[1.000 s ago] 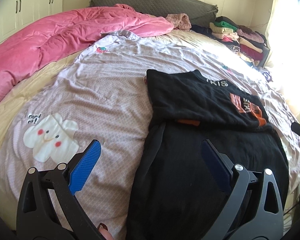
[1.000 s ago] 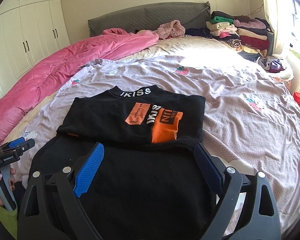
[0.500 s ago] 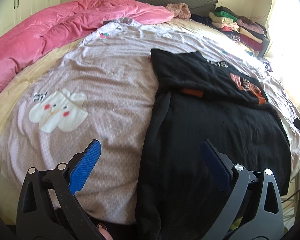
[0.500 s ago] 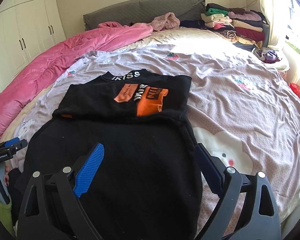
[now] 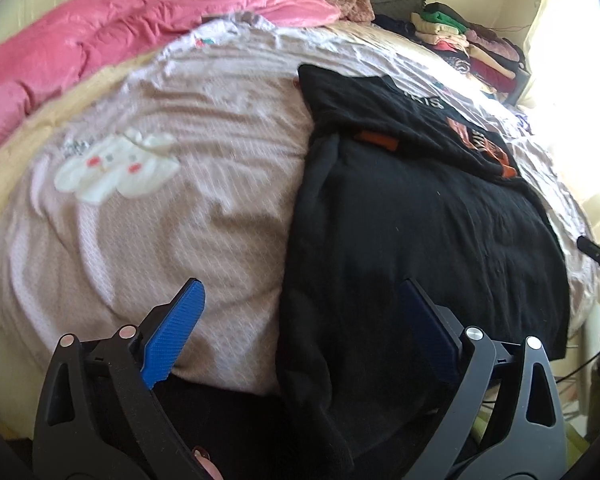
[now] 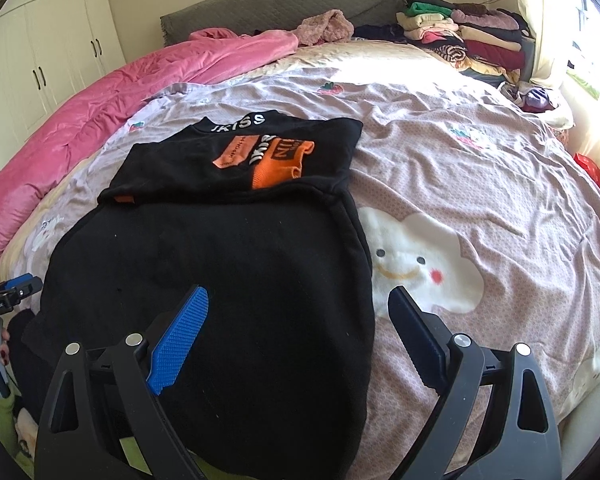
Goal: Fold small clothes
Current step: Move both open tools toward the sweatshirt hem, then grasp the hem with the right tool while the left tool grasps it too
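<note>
Plainly, "IKISS" reads white on the black sweater; left gripper and right gripper fingers spread, holding nothing.

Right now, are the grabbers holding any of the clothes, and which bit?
Nothing is held. The left tool and right tool are both open above the black garment, gripping no part.

pink duvet, grey headboard, white wardrobe
</note>
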`<act>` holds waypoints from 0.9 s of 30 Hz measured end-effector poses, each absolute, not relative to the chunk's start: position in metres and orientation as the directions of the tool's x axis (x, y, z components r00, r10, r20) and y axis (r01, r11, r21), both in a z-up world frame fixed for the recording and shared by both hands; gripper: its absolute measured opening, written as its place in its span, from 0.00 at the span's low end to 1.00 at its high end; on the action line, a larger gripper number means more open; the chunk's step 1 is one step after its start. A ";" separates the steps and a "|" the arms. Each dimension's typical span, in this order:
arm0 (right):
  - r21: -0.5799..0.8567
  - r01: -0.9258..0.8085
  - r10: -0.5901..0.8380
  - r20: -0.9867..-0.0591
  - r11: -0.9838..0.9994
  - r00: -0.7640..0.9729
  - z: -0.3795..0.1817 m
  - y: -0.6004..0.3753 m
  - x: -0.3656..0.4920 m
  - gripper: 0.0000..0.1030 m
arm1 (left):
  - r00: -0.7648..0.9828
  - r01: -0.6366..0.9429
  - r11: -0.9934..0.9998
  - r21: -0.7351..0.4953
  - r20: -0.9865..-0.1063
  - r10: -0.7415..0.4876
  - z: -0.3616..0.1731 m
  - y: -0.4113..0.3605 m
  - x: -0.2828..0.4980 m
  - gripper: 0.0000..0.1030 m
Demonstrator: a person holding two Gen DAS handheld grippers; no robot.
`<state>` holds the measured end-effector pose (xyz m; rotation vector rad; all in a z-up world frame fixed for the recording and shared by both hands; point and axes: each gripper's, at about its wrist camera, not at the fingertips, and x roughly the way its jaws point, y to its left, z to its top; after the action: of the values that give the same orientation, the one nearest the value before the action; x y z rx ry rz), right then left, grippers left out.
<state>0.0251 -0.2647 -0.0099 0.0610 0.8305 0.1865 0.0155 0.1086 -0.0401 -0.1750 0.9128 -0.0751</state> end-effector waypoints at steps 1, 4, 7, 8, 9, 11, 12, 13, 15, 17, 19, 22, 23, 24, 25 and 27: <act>0.125 -0.142 0.188 -0.733 0.982 0.653 -0.012 -0.266 0.023 0.88 | 0.604 -0.003 0.981 -0.196 -0.782 -0.154 -0.043 0.108 0.014 0.79; 0.121 -0.147 0.187 -0.751 0.982 0.633 -0.018 -0.269 0.016 0.88 | 0.586 0.006 0.977 -0.212 -0.791 -0.175 -0.050 0.106 0.012 0.69; 0.114 -0.152 0.184 -0.767 0.982 0.615 -0.026 -0.272 0.008 0.88 | 0.580 0.004 0.973 -0.231 -0.792 -0.191 -0.054 0.106 0.011 0.60; 0.112 -0.152 0.182 -0.772 0.982 0.609 -0.028 -0.272 0.007 0.88 | 0.578 0.005 0.972 -0.235 -0.792 -0.195 -0.055 0.106 0.010 0.55; 0.111 -0.154 0.183 -0.777 0.982 0.603 -0.031 -0.273 0.004 0.88 | 0.577 0.008 0.971 -0.239 -0.792 -0.200 -0.056 0.105 0.010 0.52; 0.113 -0.156 0.185 -0.783 0.981 0.594 -0.034 -0.275 0.000 0.88 | 0.573 0.011 0.969 -0.246 -0.792 -0.208 -0.057 0.104 0.009 0.49; 0.112 -0.157 0.184 -0.787 0.981 0.589 -0.036 -0.277 -0.003 0.88 | 0.570 0.014 0.968 -0.252 -0.793 -0.215 -0.058 0.104 0.009 0.46; 0.112 -0.157 0.184 -0.789 0.981 0.586 -0.038 -0.278 -0.004 0.88 | 0.564 0.015 0.967 -0.255 -0.796 -0.218 -0.060 0.102 0.009 0.44; 0.116 -0.153 0.185 -0.794 0.981 0.579 -0.041 -0.281 -0.008 0.88 | 0.562 0.015 0.970 -0.245 -0.800 -0.211 -0.061 0.100 0.008 0.40; 0.132 -0.155 0.198 -0.798 0.979 0.570 -0.043 -0.284 -0.011 0.87 | 0.560 0.018 0.971 -0.239 -0.802 -0.208 -0.061 0.100 0.007 0.33; 0.150 -0.166 0.218 -0.800 0.975 0.559 -0.045 -0.286 -0.015 0.73 | 0.561 0.027 0.969 -0.246 -0.799 -0.219 -0.060 0.100 0.005 0.23; 0.181 -0.192 0.258 -0.804 0.965 0.536 -0.048 -0.287 -0.019 0.56 | 0.561 0.036 0.970 -0.241 -0.799 -0.219 -0.059 0.099 0.001 0.18; 0.183 -0.196 0.261 -0.806 0.963 0.532 -0.048 -0.287 -0.019 0.55 | 0.559 0.038 0.970 -0.240 -0.799 -0.220 -0.060 0.098 0.000 0.18; 0.181 -0.196 0.260 -0.807 0.964 0.530 -0.050 -0.286 -0.020 0.52 | 0.557 0.039 0.970 -0.240 -0.801 -0.220 -0.061 0.098 -0.002 0.18; 0.181 -0.195 0.259 -0.808 0.964 0.529 -0.051 -0.286 -0.019 0.51 | 0.555 0.037 0.970 -0.241 -0.802 -0.220 -0.062 0.099 -0.002 0.18; 0.181 -0.193 0.258 -0.809 0.964 0.528 -0.053 -0.286 -0.018 0.50 | 0.551 0.030 0.968 -0.248 -0.804 -0.223 -0.064 0.102 -0.003 0.18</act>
<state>-0.0180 -0.2856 -0.0526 0.0723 0.9783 0.2692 -0.0030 0.1017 -0.0636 -0.2155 0.9781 -0.1510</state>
